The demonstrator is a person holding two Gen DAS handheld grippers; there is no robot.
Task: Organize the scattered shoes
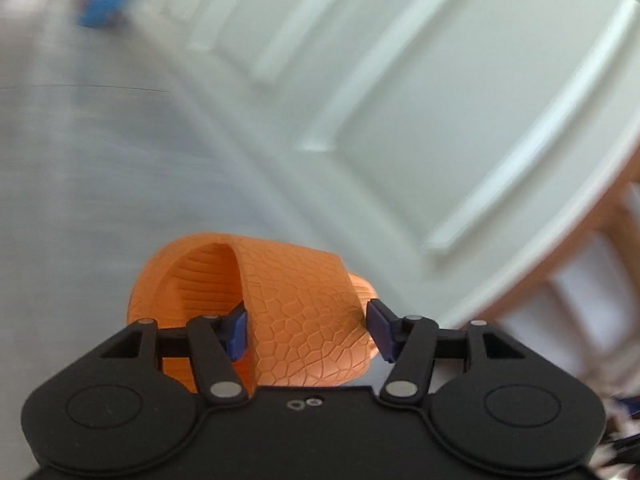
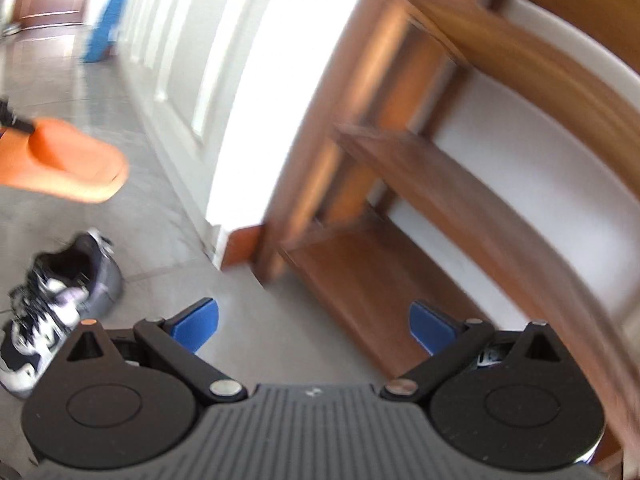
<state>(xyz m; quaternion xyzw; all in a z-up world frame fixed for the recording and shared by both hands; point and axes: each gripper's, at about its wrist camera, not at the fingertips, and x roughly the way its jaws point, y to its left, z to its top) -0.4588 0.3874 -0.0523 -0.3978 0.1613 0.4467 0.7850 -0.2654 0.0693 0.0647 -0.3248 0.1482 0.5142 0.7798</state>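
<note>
The left gripper (image 1: 306, 330) has the orange slipper (image 1: 280, 312) clamped by its textured strap, one pad tucked inside the strap opening and the other pressing from outside, and the slipper hangs clear of the grey tiled floor (image 1: 80, 180) in front of the white panelled door (image 1: 400, 100). From the right wrist view the same slipper shows at about nine o'clock, airborne above the tiles. The right gripper (image 2: 314, 326) is wide open with nothing between its pads, and it looks toward the wooden shoe rack (image 2: 400, 160), whose shelves run from five o'clock up to one o'clock and look bare. A grey and white sneaker (image 2: 60, 300) lies on the floor at about eight o'clock. This reads as the carry step: slipper lifted, heading for the rack. Next comes swinging it over a shelf, levelling the sole and lowering before release; the free gripper looks placed to fetch the sneaker.
</note>
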